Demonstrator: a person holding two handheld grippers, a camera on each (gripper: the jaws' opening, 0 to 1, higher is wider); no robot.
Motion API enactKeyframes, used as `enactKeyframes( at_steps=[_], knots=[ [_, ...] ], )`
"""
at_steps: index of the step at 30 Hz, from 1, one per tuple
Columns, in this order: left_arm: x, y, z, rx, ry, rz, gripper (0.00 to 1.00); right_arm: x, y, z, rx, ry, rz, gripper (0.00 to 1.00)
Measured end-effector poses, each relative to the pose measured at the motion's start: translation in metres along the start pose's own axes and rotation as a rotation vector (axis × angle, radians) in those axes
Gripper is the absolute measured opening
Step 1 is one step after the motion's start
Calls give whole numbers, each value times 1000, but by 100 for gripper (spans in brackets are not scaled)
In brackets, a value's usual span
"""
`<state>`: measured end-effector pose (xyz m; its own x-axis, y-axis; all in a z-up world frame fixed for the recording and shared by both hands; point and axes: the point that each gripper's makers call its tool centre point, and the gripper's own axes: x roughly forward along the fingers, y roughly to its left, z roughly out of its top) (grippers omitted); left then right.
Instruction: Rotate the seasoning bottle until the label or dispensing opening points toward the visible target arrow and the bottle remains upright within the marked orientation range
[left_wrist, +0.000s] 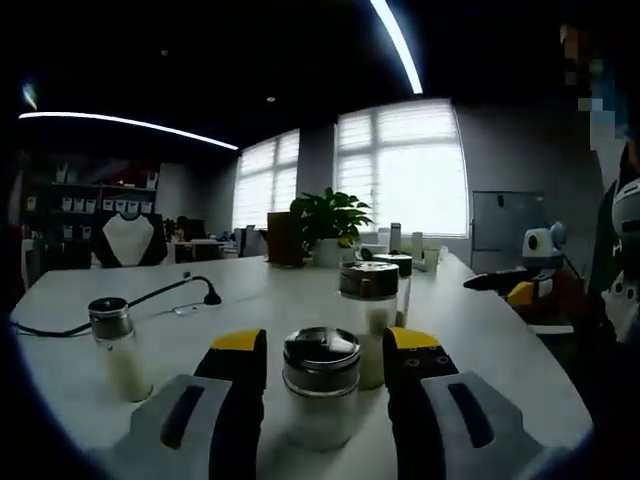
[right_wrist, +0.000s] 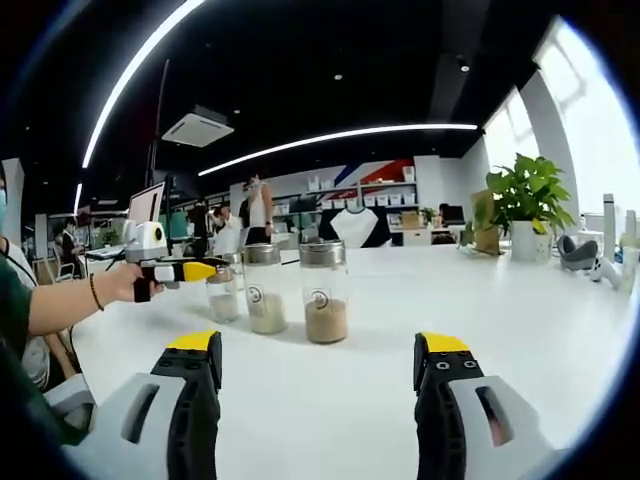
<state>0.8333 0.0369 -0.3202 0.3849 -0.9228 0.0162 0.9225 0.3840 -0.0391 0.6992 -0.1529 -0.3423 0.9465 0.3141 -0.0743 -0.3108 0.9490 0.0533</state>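
Standing on the white tabletop (left_wrist: 270, 300): four glass seasoning bottles with metal caps, listed from the left gripper view.

- Nearest seasoning bottle (left_wrist: 321, 400): upright, pale contents, between the two jaws of the left claw (left_wrist: 325, 350). Jaws stand on either side of it, black with yellow tips. Whether they touch the glass I cannot tell; small gaps appear on both sides.
- Second bottle (left_wrist: 369, 320): upright, just behind the nearest one, partly hidden by it.
- Third bottle (left_wrist: 400, 285): dark-capped, behind the second.
- Fourth bottle (left_wrist: 118, 350): upright, pale contents, well apart to the left.
- Black cable (left_wrist: 150, 296): running across the tabletop behind the fourth bottle.
- Potted plant (left_wrist: 328, 225): at the far edge, before bright windows.

From the right gripper view:

- Right claw (right_wrist: 320, 355): jaws spread wide, holding nothing, over bare tabletop (right_wrist: 480, 300).
- Three bottles in a row ahead: brown-filled bottle (right_wrist: 324, 292), pale-filled bottle (right_wrist: 264, 290), and a further one (right_wrist: 222, 296) beside the other claw.
- Left claw (right_wrist: 205, 269): entering from the left, held in a person's hand (right_wrist: 125, 283), yellow tip near the bottles.
- Potted plant (right_wrist: 527, 205): at right.
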Motion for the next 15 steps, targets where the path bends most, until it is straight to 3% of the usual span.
enactKeyframes(
  at_steps=[7,10,15],
  knots=[
    [6,-1,-7,-14,33,-57,49,1,1,0,-3,-1,5,80],
    [8,3,-12,-9,56,-47,49,1,2,0,-4,2,3,80],
    [11,-4,-8,-15,36,-84,43,1,1,1,-17,-4,2,81]
  ],
)
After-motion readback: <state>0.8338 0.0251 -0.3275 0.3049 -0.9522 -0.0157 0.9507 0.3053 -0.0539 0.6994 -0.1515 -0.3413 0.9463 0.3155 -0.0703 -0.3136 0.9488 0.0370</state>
